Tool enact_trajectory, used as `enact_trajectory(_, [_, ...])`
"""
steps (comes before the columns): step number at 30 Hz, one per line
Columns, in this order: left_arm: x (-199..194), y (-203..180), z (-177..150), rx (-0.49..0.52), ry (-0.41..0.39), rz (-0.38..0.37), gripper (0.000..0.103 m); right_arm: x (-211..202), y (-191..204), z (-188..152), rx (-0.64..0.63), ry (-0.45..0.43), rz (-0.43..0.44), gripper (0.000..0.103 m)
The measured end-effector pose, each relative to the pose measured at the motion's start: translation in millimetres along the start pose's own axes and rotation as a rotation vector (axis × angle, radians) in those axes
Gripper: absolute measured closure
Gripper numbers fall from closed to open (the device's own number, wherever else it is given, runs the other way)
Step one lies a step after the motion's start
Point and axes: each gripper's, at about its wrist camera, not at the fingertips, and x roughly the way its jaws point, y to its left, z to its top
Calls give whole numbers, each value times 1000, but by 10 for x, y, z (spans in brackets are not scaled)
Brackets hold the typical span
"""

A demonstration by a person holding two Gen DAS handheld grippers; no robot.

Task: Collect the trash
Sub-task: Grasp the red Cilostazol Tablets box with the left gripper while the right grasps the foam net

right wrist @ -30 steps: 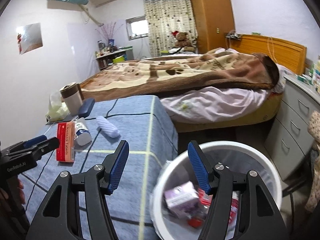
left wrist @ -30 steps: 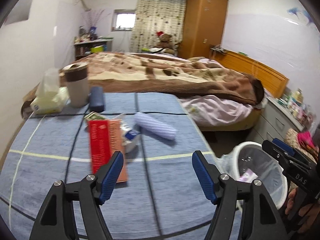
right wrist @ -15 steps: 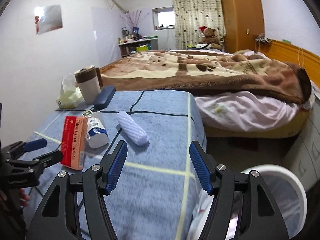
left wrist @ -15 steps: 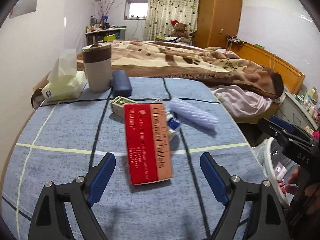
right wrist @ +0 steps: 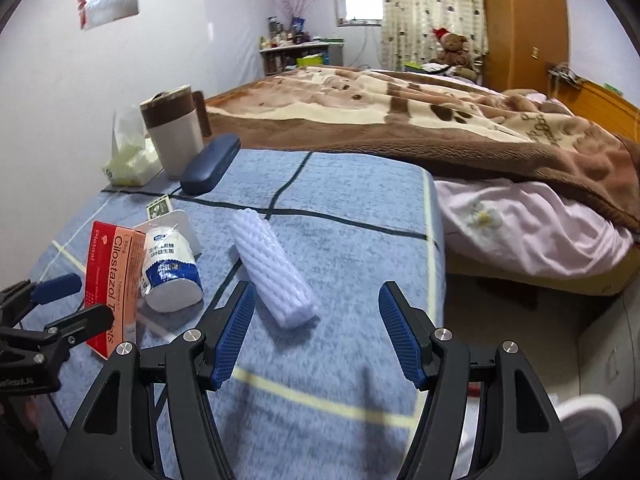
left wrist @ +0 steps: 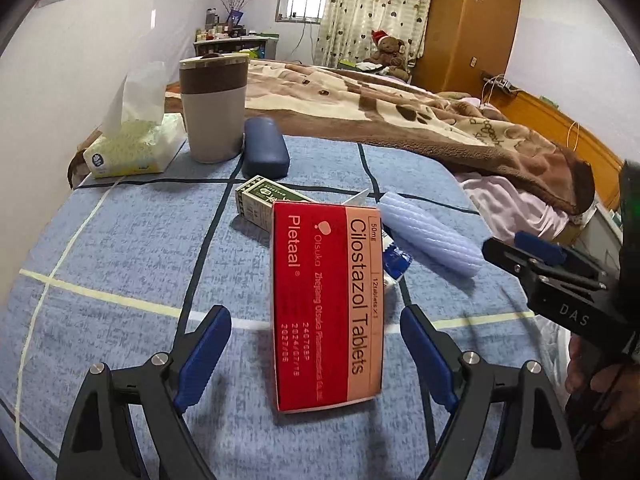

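Note:
A red tablet box lies flat on the blue table cloth. My left gripper stands open astride its near end, pads clear of both sides. Behind it lie a green carton and a white-and-blue bottle, mostly hidden. A lilac ribbed foam roll rests to the right. In the right wrist view my right gripper is open, just short of the foam roll, with nothing between its pads. The bottle, red box and left gripper show at left.
At the table's back stand a brown-banded mug, a tissue pack and a dark blue case. A bed with a brown blanket lies beyond. The table edge drops at right, where a white bin rim shows.
Both grippers swung left, away from the bin, and dropped toward the table. The left jaws widened and now straddle the red box. The right gripper now faces the foam roll.

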Motion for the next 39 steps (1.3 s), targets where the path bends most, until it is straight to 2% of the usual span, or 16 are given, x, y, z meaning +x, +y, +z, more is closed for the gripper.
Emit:
enact_trajectory(6, [71,-51,10,39,1,48,17,235,49,61,-42,60,16,37])
enact_trajectory(10, [172,-2,15,1,34,18,17,337,113,81,-77,88,21,37])
enact_trajectory(16, [220,59,21,-25,35,11,17,420,142,87,-82,123,37,37])
enact_trajectory(18, [244,76,18,-26,39,-7,23,442,158,77,-83,135,35,37])
enact_trajectory(19, [255,84,18,-32,46,-9,28,450,174,70,-91,138,32,39])
enact_trajectory(21, [259,90,12,-32,45,-4,31,456,200,67,-103,142,28,43])
enact_trajectory(23, [245,91,16,-33,45,-7,38,441,197,72,-100,134,22,49])
enact_trajectory(34, [165,137,11,-36,18,6,39,434,184,63,-57,139,39,72])
enact_trajectory(39, [66,136,11,-30,-9,15,39,334,227,24,-65,107,29,73])
